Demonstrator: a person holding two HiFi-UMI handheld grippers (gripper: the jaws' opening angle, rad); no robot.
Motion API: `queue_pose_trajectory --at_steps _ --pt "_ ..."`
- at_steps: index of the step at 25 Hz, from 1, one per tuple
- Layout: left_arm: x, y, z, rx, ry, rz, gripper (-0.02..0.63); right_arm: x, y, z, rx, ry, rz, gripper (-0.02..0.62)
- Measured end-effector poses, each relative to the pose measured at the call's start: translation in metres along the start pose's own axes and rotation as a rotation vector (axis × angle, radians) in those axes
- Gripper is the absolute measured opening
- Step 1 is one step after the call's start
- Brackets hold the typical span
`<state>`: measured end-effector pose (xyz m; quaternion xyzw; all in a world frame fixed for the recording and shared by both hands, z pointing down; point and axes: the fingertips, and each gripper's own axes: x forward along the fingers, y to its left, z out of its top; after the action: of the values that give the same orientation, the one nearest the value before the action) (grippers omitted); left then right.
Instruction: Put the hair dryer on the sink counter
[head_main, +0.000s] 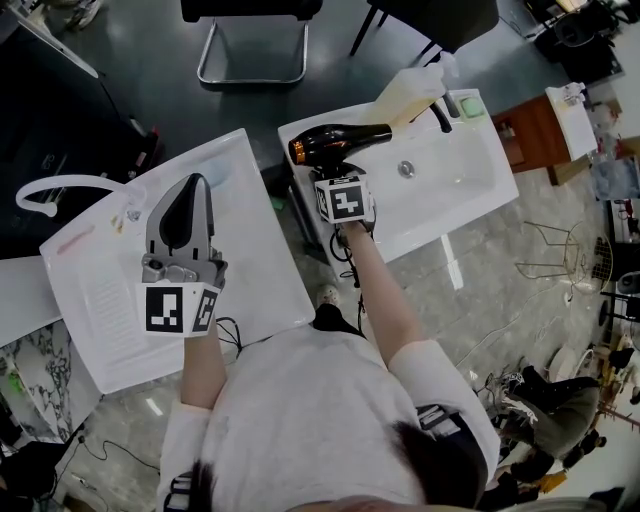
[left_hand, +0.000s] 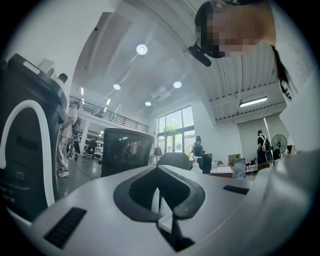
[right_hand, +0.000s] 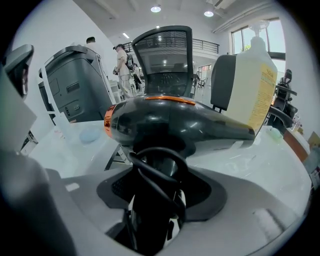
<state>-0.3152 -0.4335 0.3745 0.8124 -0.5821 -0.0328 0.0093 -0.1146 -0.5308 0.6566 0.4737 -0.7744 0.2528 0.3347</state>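
Right gripper (head_main: 341, 170) pinches the hair dryer (head_main: 335, 140) by its handle (barrel just beyond), seemingly over the sink (head_main: 470, 190).

Bottle label (right_hand: 263, 92) print too small to read

Head view: even, diffuse light, soft shadows, sharp. Both gripper views: heavy fisheye, black vignetted corners, close foreground soft. Ceiling spots (left_hand: 142, 49) and windows (left_hand: 175, 131) blow out. Specular streaks on glossy hair dryer (right_hand: 175, 125).

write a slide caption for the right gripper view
Right tongs grip the black hair dryer by its handle above the white sink counter, a soap bottle behind.
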Motion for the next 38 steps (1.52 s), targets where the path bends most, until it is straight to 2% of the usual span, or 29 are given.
queue_pose_trajectory --at_steps 16,28,34,38 --pt "0.003 0.008 -0.006 -0.006 0.011 0.0 0.002 0.014 -0.001 -0.001 -0.025 0.08 -0.02 0.272" --pt "0.002 0.01 -0.008 -0.018 0.008 -0.023 0.002 0.018 0.001 -0.002 -0.017 0.112 0.003 0.285" --pt "0.0 0.007 -0.009 -0.021 0.006 -0.043 0.002 0.017 0.003 -0.002 -0.01 0.111 0.024 0.299" --pt "-0.003 0.007 -0.012 -0.022 0.013 -0.047 0.002 0.009 0.005 0.0 0.021 0.057 0.05 0.311"
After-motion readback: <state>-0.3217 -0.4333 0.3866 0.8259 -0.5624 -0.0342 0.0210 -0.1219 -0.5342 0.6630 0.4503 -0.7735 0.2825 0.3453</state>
